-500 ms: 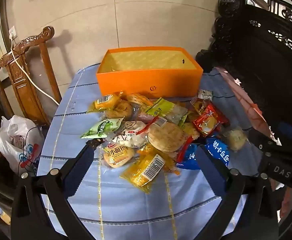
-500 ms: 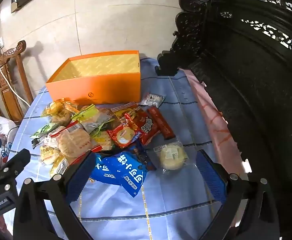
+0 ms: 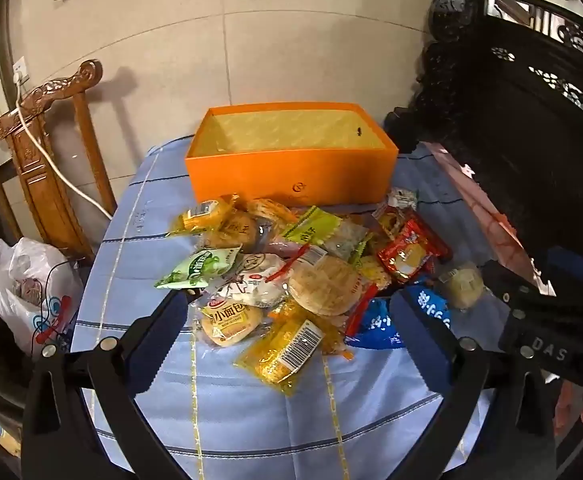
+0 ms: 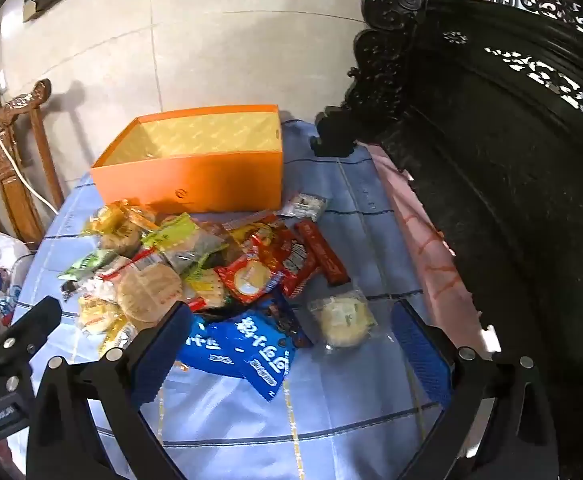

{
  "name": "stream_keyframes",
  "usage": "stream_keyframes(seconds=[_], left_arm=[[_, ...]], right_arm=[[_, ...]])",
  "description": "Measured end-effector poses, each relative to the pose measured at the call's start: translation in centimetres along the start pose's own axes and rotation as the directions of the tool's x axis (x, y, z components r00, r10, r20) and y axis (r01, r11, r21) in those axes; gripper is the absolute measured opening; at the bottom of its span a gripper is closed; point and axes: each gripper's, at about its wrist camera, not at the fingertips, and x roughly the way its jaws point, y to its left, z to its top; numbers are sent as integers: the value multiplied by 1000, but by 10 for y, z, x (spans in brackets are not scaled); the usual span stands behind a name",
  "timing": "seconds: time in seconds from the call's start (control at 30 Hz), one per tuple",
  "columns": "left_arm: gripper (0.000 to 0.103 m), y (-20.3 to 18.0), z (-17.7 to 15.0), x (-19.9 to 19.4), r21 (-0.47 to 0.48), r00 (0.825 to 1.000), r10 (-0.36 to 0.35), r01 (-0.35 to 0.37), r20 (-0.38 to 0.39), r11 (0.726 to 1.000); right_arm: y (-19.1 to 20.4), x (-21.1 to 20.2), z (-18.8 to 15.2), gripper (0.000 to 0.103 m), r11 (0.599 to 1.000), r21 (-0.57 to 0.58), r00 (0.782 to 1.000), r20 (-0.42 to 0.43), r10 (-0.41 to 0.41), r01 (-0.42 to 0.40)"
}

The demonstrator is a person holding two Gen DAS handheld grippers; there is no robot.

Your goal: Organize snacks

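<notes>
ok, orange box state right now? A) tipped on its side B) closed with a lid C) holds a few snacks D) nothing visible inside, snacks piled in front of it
D: the orange box stands upright and lidless with only its yellow lining visible, though its near wall hides most of the floor, while the snack pile lies on the blue tablecloth in front of it.

Snack pile (image 3: 291, 276) blocks orange box (image 3: 291, 176) front (top open); near cloth (image 3: 251, 420) free.
</notes>
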Motion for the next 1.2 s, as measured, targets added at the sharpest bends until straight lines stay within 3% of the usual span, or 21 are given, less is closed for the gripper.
stream_keyframes(seconds=[0.47,0.83,1.0,1.2], left_arm=[[99,2,1,6,-43,1000,-22,21,-19,999],[99,7,5,7,-77,999,33,-34,-14,996],[99,12,3,12,-92,994,100,-103,-33,990],[99,17,3,15,-106,995,92,-96,-41,990]], right_arm=[[4,-2,6,100,1000,13,1000,18,9,-9],[6,-1,7,100,999,10,999,5,32,-32],[6,-1,8,100,999,7,999,9,33,-33],[5,-1,10,100,1000,5,1000,12,28,-28]])
